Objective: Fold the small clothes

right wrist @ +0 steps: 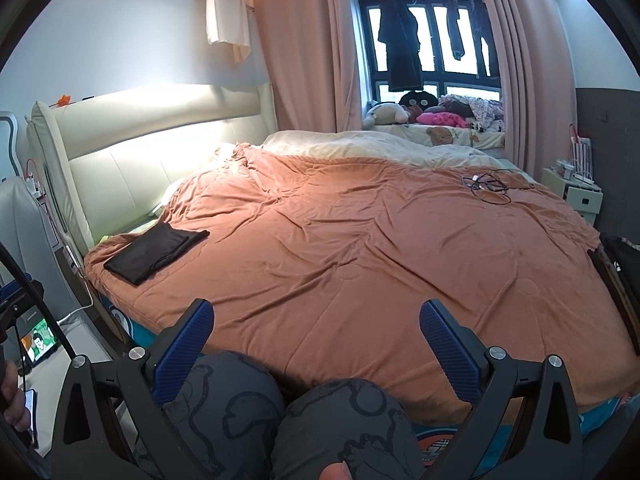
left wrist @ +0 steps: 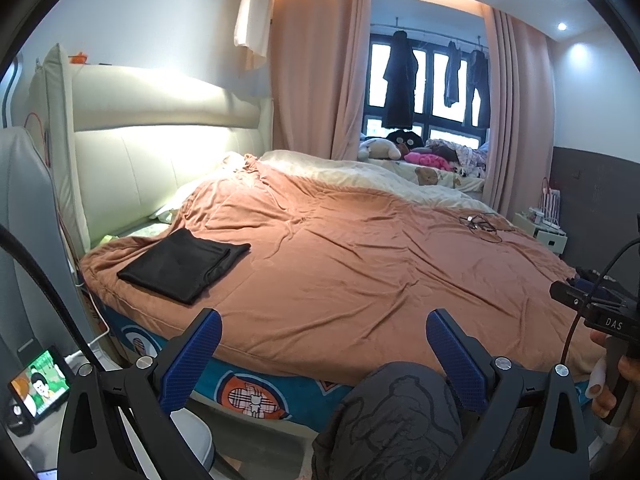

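A black garment [left wrist: 185,262] lies folded flat on the orange blanket [left wrist: 360,248] at the near left corner of the bed, by the headboard. The right wrist view shows the same black garment [right wrist: 154,249] at the left of the orange blanket [right wrist: 380,240]. My left gripper [left wrist: 322,330] hangs open over the bed's near edge, nothing between its blue fingers. My right gripper [right wrist: 316,320] is also open and empty, held above a person's knees [right wrist: 288,412]. Both grippers are well short of the garment.
A tangle of cables [left wrist: 482,224] lies on the blanket's far right. Soft toys [left wrist: 400,148] crowd the window sill. A cream headboard [left wrist: 160,140] runs along the left, a small lit screen [left wrist: 40,386] sits on the floor at the left, and a white bedside unit [right wrist: 574,188] stands right.
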Demonstrator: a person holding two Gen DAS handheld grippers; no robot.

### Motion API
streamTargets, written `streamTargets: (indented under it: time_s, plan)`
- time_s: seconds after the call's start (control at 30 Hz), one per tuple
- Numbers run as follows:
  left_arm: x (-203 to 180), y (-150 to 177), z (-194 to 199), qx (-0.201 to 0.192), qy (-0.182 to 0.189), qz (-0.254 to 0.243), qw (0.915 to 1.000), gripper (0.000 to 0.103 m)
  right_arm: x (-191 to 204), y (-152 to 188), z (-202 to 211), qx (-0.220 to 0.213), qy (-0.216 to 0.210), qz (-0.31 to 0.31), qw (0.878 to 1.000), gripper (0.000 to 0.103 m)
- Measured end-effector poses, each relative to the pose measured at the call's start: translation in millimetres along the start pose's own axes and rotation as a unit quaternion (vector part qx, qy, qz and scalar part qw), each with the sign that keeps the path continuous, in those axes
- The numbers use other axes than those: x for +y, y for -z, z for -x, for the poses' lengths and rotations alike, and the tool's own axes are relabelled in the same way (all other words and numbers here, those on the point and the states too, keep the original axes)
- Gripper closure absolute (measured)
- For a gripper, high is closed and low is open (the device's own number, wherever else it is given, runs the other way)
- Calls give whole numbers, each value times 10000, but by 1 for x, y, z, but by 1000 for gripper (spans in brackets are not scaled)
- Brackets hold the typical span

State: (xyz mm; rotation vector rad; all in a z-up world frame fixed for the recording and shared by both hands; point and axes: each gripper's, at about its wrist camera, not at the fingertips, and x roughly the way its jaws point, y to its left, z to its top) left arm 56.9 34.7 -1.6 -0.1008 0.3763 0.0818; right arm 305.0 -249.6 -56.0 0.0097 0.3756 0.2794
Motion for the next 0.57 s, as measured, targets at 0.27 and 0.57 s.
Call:
streamTargets:
  time_s: [0.27,0.57]
  plan:
    - [-2,0,12,-178,16,-60,9998,0,3,-1,6,-21,36,24,10000,0]
    - [-4,2,31,-367,116,-101,9992,0,5,-4,17,-15,158,-10,9999,0]
